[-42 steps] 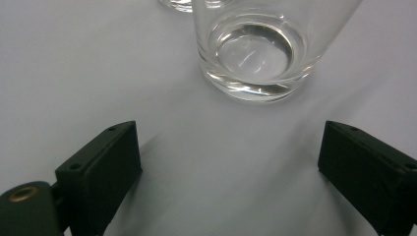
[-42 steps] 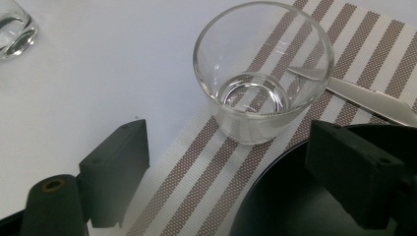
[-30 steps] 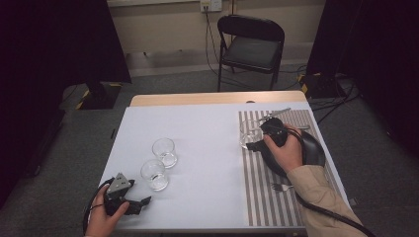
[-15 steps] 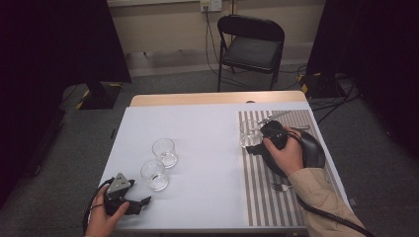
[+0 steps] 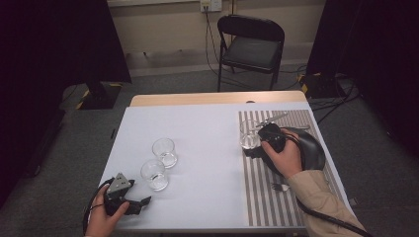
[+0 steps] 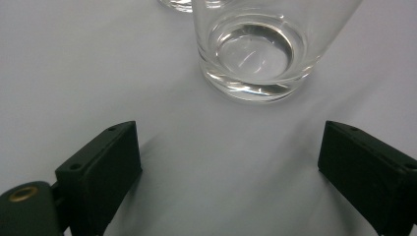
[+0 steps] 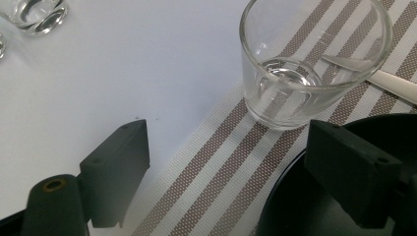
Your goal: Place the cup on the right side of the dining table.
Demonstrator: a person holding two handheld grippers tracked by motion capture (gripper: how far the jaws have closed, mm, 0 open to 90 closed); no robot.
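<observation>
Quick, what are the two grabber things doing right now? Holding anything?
Left hand-held gripper: open, holding nothing, a glass just ahead of it.
Right hand-held gripper: open, holding nothing, a glass on the striped mat just ahead.

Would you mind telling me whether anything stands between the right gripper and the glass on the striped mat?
Nothing visible does. The right gripper is open, and only bare striped mat lies between its jaws and the glass.

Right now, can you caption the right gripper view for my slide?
Open right claw faces a clear, empty drinking glass standing upright on the brown-and-white striped placemat, beside a black plate.
</observation>
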